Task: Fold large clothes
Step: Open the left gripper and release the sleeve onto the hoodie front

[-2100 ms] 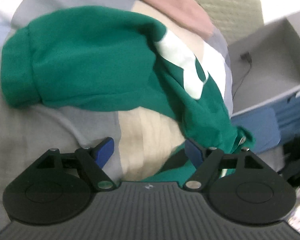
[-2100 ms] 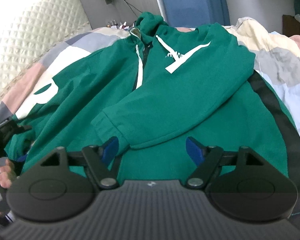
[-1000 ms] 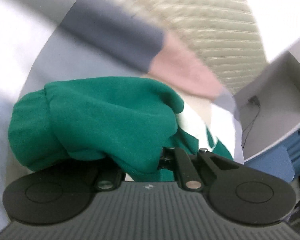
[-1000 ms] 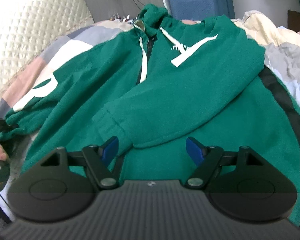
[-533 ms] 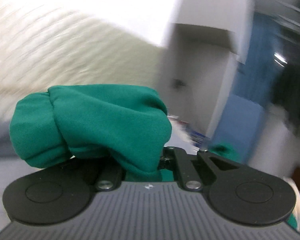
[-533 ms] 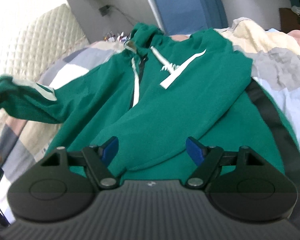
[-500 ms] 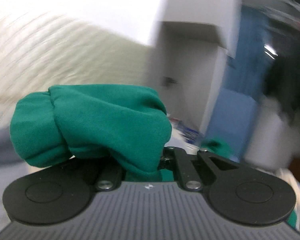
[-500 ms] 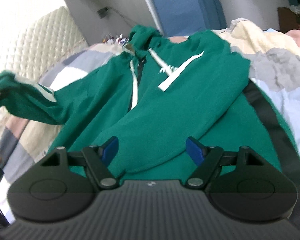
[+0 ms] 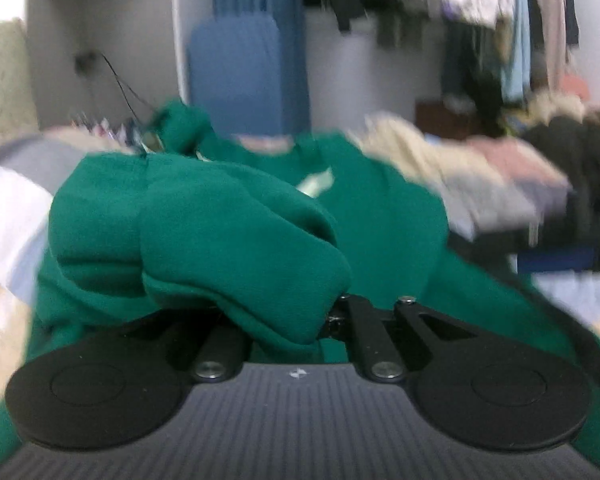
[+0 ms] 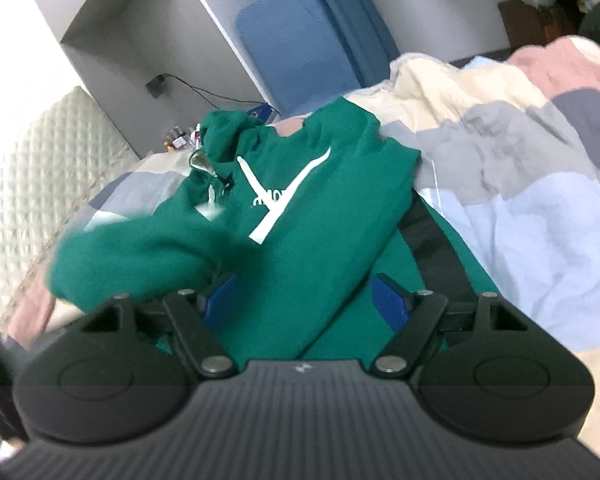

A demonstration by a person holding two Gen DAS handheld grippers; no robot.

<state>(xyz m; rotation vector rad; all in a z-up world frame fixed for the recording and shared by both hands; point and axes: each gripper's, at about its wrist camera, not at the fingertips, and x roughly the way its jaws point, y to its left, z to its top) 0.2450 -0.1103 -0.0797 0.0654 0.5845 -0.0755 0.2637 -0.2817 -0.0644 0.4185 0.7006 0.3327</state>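
Clearly, the green hoodie (image 10: pixel 320 216) was spread face up on the patchwork quilt (image 10: pixel 540 184) of the bed, its hood toward the padded headboard (image 10: pixel 32 184). One sleeve (image 9: pixel 204 240) was bunched and clamped in the left gripper (image 9: pixel 300 320), whose fingers were pinched nearly together on the fabric, and the sleeve was held lifted above the chest of the garment. The right gripper (image 10: pixel 304 300) was held low over the other sleeve, which lay folded across the front; its fingers (image 10: pixel 388 304) were spread wide and nothing was gripped, though cloth showed between them. The step in hand was judged to be the folding of the lifted sleeve across the body. To do it well, the sleeve would best be carried flat over the chest, laid beside or over the other sleeve without twist, and released only once the cuff lay within the hoodie's outline; the right gripper could be used to pin the body so that it was not dragged.
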